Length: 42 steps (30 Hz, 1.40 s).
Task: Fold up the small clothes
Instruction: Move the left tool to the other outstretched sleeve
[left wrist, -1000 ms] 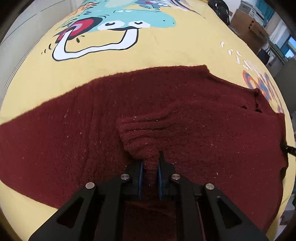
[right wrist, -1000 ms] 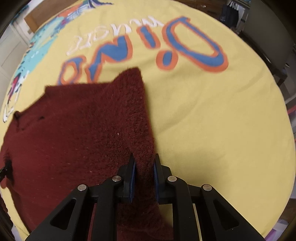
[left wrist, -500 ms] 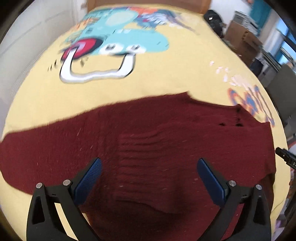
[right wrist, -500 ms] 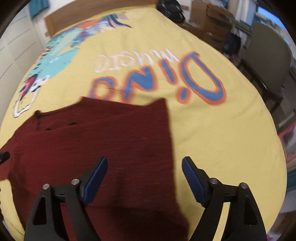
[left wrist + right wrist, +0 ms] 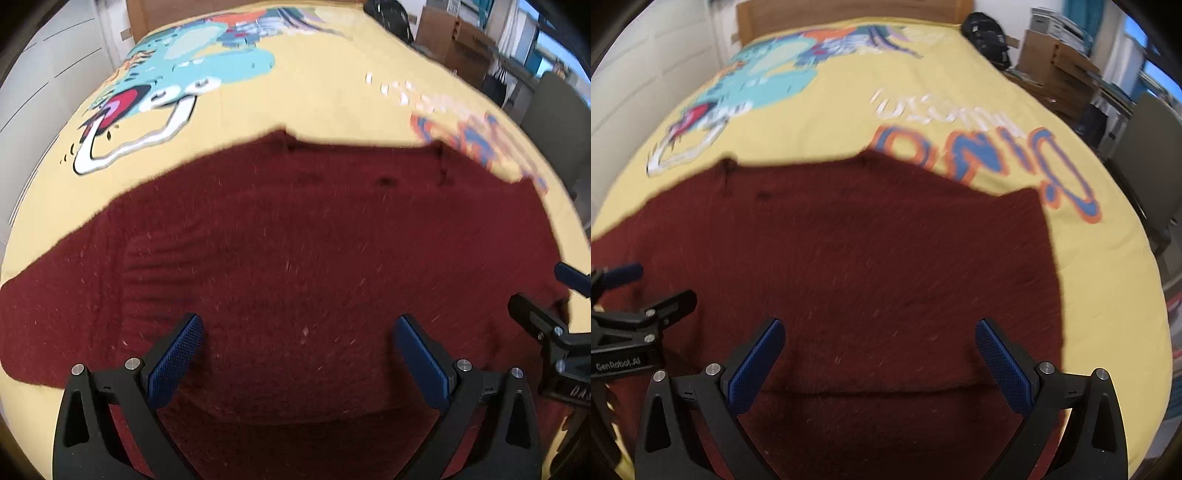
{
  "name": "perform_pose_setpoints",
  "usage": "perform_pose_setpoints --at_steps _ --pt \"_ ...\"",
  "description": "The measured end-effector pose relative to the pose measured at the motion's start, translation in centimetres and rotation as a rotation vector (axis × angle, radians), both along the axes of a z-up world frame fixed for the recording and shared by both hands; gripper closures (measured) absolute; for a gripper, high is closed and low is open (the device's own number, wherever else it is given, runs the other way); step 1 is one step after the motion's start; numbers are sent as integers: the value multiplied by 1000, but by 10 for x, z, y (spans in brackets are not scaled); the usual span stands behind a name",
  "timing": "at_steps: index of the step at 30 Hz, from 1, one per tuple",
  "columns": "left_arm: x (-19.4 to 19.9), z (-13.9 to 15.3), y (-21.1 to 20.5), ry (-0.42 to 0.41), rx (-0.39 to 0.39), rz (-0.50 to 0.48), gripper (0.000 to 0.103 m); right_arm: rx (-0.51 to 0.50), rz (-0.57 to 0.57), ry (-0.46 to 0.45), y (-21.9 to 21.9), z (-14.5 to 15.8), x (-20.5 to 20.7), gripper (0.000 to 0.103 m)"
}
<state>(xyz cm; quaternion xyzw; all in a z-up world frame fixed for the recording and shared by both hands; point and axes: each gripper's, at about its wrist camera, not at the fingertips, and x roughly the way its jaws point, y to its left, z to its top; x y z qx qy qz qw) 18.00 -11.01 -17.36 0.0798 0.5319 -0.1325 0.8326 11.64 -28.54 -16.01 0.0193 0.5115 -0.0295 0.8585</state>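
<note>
A dark red knitted sweater (image 5: 295, 240) lies flat on a yellow printed bedspread (image 5: 314, 96); it also shows in the right wrist view (image 5: 868, 240). One sleeve is folded in over the body at the left, its ribbed cuff (image 5: 159, 266) on top. My left gripper (image 5: 297, 350) is open and empty, raised above the sweater's near part. My right gripper (image 5: 879, 350) is open and empty above the sweater's near right part. Each gripper shows at the edge of the other's view: the right one (image 5: 554, 325), the left one (image 5: 635, 314).
The bedspread (image 5: 960, 92) carries a cartoon dinosaur print (image 5: 177, 74) and orange-blue lettering (image 5: 1015, 155). A wooden headboard (image 5: 849, 14) stands at the far end. A black bag (image 5: 986, 33), cardboard boxes (image 5: 1056, 59) and a grey chair (image 5: 1152, 155) stand to the right.
Both grippers were shut on sweater fabric a second ago. They have opened, let go, and pulled up and back. The sweater lies flat with the sleeve folded in.
</note>
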Motion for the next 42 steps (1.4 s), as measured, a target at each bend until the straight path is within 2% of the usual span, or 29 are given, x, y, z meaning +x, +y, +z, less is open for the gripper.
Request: perform_pose_setpoints --at_steps 3,9,14,19,24,28,31,34,38,42 --pt "-5 -18 11 23 19 -4 1 -20 32 59 5 -24 -1 0" --pt "-7 -20 43 3 20 11 1 9 -24 46 -31 -32 -10 0" --pt "-7 -22 42 -8 33 10 1 23 -90 38 -58 -35 -18 1" --pt "-11 -25 35 -33 57 17 1 28 -77 38 -55 -42 -22 1" --pt "-13 -18 36 -10 44 0 1 31 -85 44 -50 -29 -31 1" --pt "-19 4 50 -14 13 19 1 30 -76 42 -43 -11 -45 1" --pt "-24 27 78 -53 -34 76 1 43 -95 27 -42 4 -55 1" --pt "-28 43 121 -53 -77 151 1 53 -109 3 -42 20 -64 1" --pt "-25 46 185 -22 -85 279 1 43 -101 -21 -37 36 -77 1" --pt "-33 39 257 -7 -69 474 1 36 -82 -22 -29 43 -86 1"
